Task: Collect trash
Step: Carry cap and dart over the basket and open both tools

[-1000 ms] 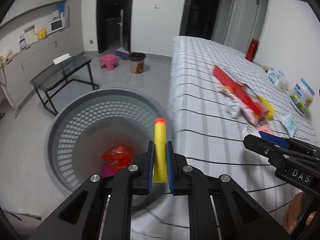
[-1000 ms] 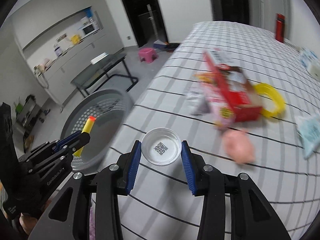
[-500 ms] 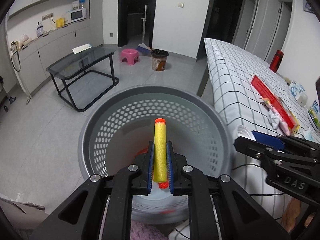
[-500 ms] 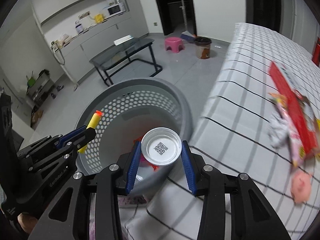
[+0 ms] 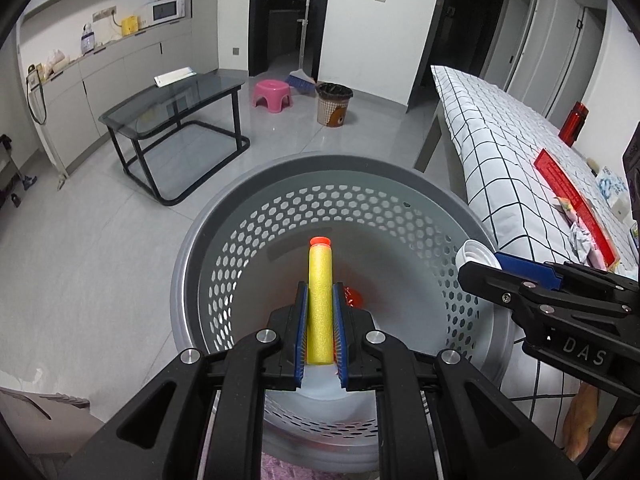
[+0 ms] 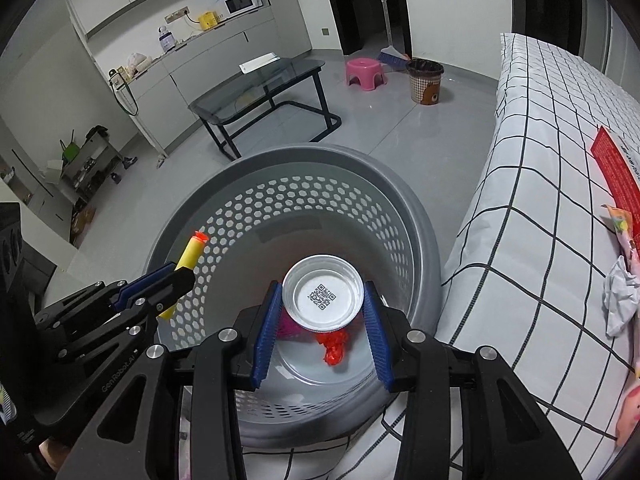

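While both grippers hang over the grey perforated basket, the left gripper jaws clamp a yellow foam dart, long axis pointing forward, and the right gripper jaws grip a white plastic cup; the basket's mouth lies directly beneath each, lower centre of frame.

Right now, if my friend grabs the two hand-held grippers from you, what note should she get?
Left hand-held gripper: shut on the dart, over the basket.
Right hand-held gripper: shut on the cup, also over the basket.
Done: red wrapper already lies in the basket.
Left: let both go, then fetch the red box and crumpled paper from the bed.
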`<state>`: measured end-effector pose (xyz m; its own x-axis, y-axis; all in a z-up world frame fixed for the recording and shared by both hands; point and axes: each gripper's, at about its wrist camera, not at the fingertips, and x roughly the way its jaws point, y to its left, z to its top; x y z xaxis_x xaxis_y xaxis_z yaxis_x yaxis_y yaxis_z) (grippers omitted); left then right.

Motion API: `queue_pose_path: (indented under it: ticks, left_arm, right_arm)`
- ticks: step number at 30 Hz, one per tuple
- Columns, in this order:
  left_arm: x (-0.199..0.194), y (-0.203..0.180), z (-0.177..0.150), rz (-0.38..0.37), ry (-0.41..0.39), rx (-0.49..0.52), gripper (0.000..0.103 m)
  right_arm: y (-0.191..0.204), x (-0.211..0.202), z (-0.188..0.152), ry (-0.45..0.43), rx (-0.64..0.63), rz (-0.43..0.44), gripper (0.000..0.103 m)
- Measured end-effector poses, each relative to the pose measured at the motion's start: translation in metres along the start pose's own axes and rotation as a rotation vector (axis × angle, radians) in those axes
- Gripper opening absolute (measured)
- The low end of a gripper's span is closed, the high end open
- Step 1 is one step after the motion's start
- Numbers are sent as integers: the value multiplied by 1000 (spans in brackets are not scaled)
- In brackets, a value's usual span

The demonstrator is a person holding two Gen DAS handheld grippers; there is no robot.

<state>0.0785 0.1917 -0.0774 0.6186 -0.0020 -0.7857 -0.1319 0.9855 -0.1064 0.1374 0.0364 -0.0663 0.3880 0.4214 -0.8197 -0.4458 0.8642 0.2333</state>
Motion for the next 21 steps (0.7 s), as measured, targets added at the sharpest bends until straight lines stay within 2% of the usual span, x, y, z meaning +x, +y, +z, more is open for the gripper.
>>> queue_pose_path:
  ticks: [14,15,18,20,21]
  left_arm:
    - [4,5,0,-6,13,-25,13]
    - [4,5,0,-3,12,-28,13]
    - [3,7,-1,5,15,-34,13]
    - [3,8,-1,7,18,-39,16]
    - [3,9,-1,9,18,-41,23]
  right_arm:
    - [0,4,0,2,-5,-5,40]
    - [0,4,0,2,-3,-4,42]
    - [-1,0,-1,-13,3,0,64]
    - [-1,-3,-2,-28,1,-5,65]
    - [-1,-2,-2,-26,1,-6,65]
